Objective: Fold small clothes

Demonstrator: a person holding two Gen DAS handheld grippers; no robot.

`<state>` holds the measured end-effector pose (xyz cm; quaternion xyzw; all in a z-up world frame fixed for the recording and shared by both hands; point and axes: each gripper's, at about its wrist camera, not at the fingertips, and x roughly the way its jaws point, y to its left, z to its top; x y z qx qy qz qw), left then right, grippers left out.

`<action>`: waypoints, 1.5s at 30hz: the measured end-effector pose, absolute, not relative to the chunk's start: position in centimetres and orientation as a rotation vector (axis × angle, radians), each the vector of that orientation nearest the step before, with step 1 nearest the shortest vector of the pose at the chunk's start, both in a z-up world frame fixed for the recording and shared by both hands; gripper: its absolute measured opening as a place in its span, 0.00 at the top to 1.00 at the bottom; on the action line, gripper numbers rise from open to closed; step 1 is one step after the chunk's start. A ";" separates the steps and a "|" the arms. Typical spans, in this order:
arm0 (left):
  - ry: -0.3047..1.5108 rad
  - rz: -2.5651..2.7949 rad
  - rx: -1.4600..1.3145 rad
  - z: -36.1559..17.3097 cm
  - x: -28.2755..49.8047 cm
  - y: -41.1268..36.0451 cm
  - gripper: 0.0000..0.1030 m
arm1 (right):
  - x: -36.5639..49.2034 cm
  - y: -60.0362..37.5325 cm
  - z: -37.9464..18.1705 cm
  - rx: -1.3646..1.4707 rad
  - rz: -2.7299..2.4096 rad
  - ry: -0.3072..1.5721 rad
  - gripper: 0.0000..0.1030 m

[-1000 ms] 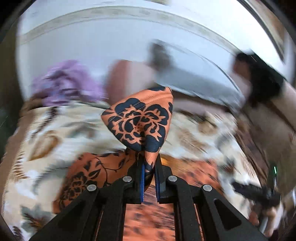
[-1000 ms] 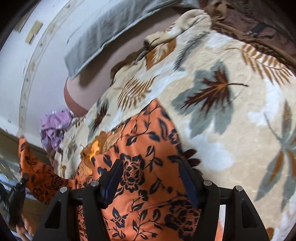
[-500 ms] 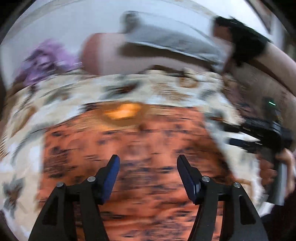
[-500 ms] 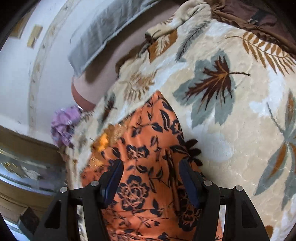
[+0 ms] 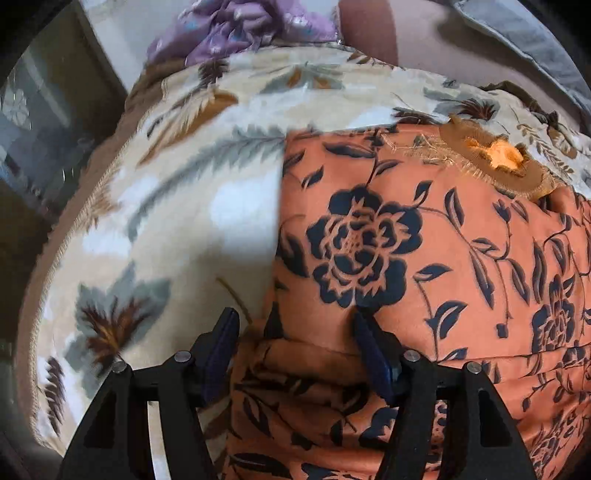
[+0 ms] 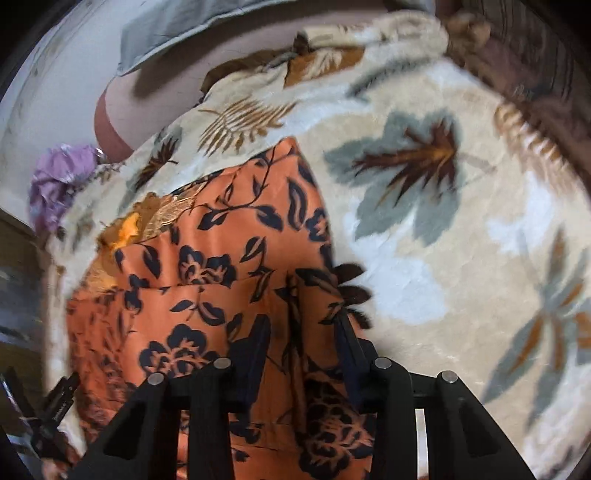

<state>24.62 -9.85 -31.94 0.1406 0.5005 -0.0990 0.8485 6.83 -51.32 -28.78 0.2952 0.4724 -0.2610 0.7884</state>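
An orange garment with dark blue flowers (image 5: 424, 258) lies spread on a cream leaf-print blanket (image 5: 177, 206). My left gripper (image 5: 295, 328) is open, low over the garment's left edge, its jaws astride a fold of the cloth. My right gripper (image 6: 303, 328) is open over the garment's near right part (image 6: 229, 266), close to its right edge. The left gripper also shows at the bottom left of the right wrist view (image 6: 55, 410). A brown embroidered neckline with an orange patch (image 5: 498, 155) is at the garment's far end.
A crumpled purple cloth (image 5: 236, 26) lies at the blanket's far left corner. A grey pillow (image 6: 207, 26) and a pinkish bolster (image 6: 114, 122) lie behind the blanket. A dark cabinet (image 5: 44, 122) stands left of the bed. Bare blanket (image 6: 461, 240) stretches to the right.
My left gripper let go of the orange cloth it held pinched, opened, and came down at the garment's left edge. The garment now lies flat. My right gripper stayed open and moved little.
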 end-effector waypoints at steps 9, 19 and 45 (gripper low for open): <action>0.951 -0.280 0.275 -28.5 23.0 -11.9 0.37 | 8.5 -48.0 -29.5 0.665 -0.285 1.031 0.63; 0.958 -0.333 0.312 -28.7 23.5 -16.7 0.37 | 10.4 -46.1 -28.0 0.654 -0.200 0.941 0.61; 1.024 -0.285 0.368 -31.6 22.8 -17.0 0.21 | 12.2 -40.7 -30.4 0.563 -0.143 1.061 0.61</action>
